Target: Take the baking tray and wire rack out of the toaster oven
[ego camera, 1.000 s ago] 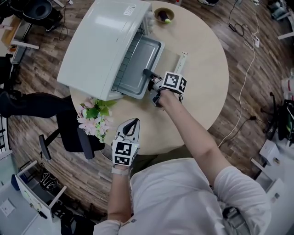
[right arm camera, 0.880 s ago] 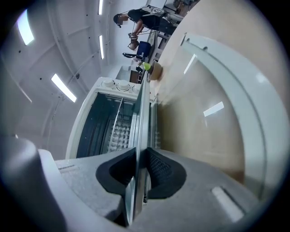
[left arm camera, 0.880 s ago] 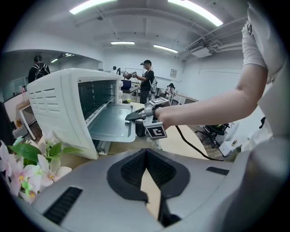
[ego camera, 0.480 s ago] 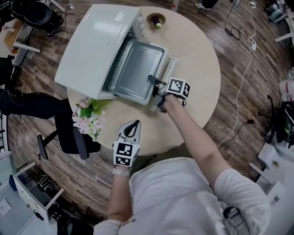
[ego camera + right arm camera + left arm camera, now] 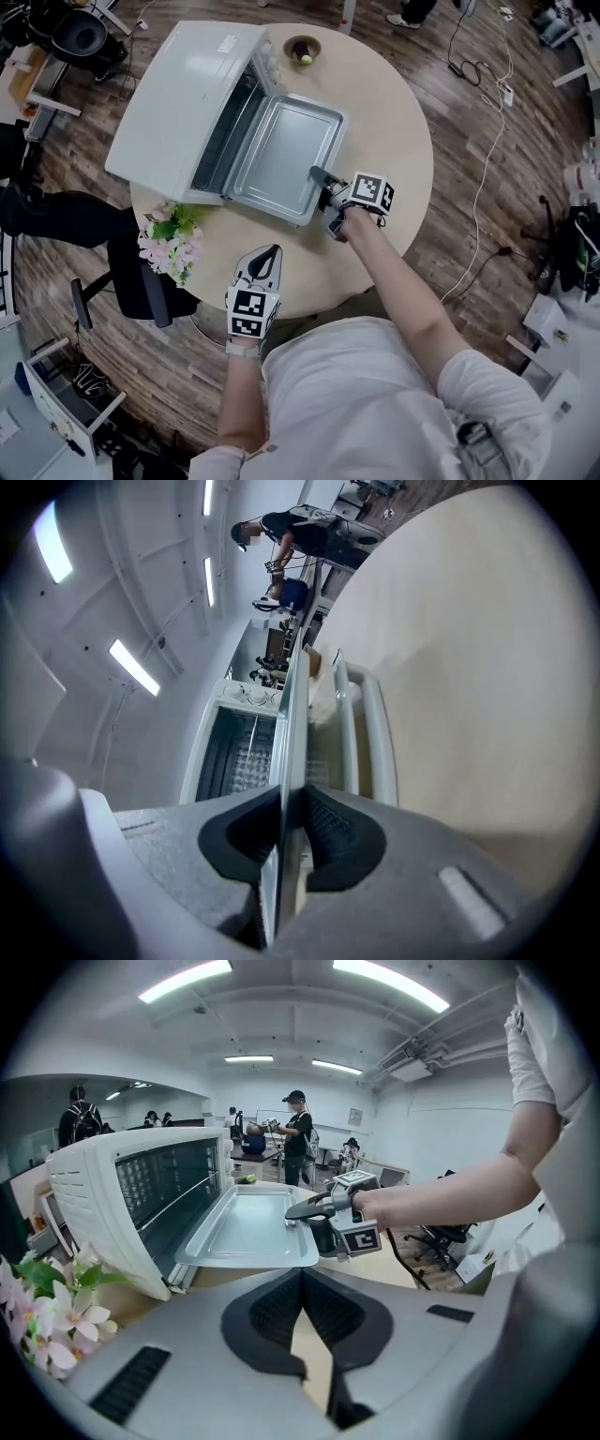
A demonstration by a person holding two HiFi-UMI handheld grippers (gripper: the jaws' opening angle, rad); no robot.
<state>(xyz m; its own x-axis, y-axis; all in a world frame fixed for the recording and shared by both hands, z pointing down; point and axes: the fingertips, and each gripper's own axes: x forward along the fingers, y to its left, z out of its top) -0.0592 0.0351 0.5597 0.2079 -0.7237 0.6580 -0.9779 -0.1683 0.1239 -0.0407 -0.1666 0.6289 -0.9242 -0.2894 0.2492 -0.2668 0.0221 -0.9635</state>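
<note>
Two tongs, one busy: right tongs (image 5: pixel 317 174) pinch baking tray (image 5: pixel 281 155) by its near rim.
Tray's mostly out of toaster oven (image 5: pixel 178 94), level over counter (image 5: pixel 384 122) for a clean slide; my left tongs (image 5: pixel 266 255) sit pressed together w/ nothing in them, near side, clear of its path.

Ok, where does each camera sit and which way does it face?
Head view: on the person's head, looking steeply down at table, toaster oven and baking tray; both forearms, left gripper and right gripper show.
Left gripper view: on the left gripper, facing the oven's open front; own shut jaws, right forearm show.
Right gripper view: on the right gripper, rolled sideways, looking along the tray rim its jaws clamp.
Shared: all show tray and oven.
</note>
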